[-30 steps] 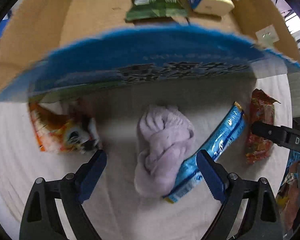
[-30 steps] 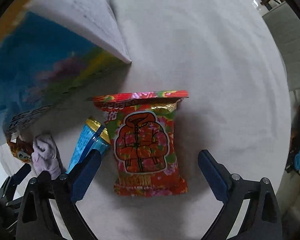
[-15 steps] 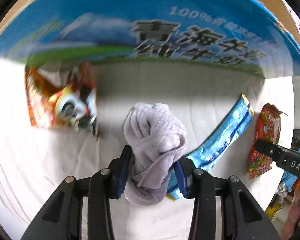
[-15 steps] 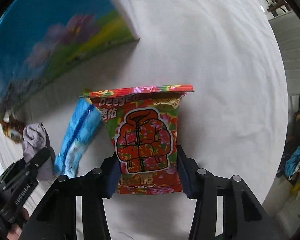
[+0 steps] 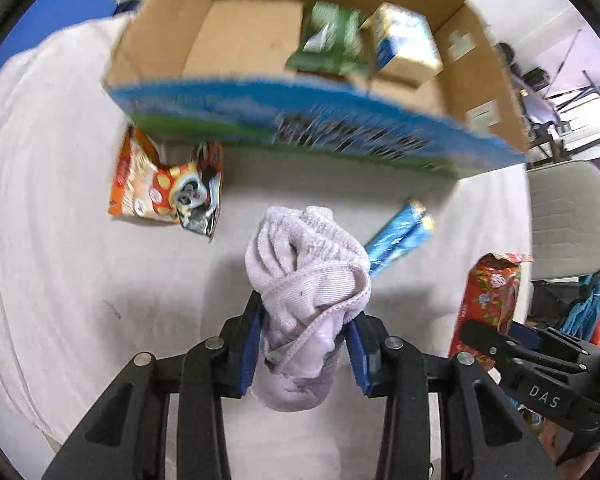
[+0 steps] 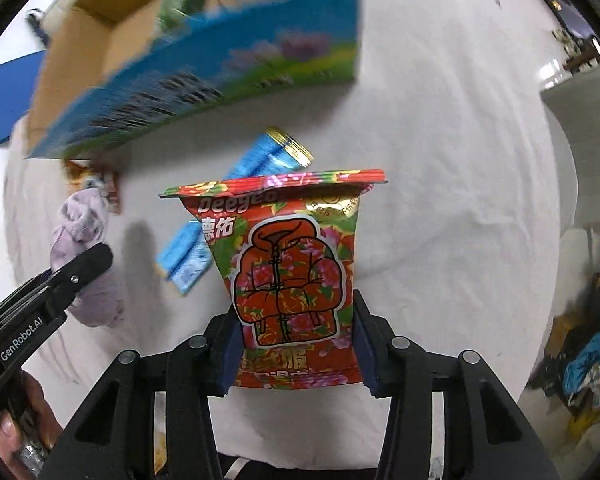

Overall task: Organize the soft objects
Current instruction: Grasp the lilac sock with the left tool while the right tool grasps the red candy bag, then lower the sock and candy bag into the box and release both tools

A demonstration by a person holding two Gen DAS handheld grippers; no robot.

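While we clench our left gripper [image 5: 306, 344] on the lilac rolled sock [image 5: 306, 288], its ribbed folds bulge above the blue pads, lifted off the white cloth [image 5: 60, 280] near its middle. Our right gripper [image 6: 296, 344] is clamped on the red flowered snack bag [image 6: 288, 276], held upright, jacket print facing us. Both grippers point toward the cardboard box [image 5: 160, 40] at the cloth's far edge. Only the left view shows the orange cartoon packet [image 5: 168, 190] clearly and the green pouch [image 5: 324, 40] inside the box; both show the blue wrapper [image 6: 236, 208] lying on the cloth
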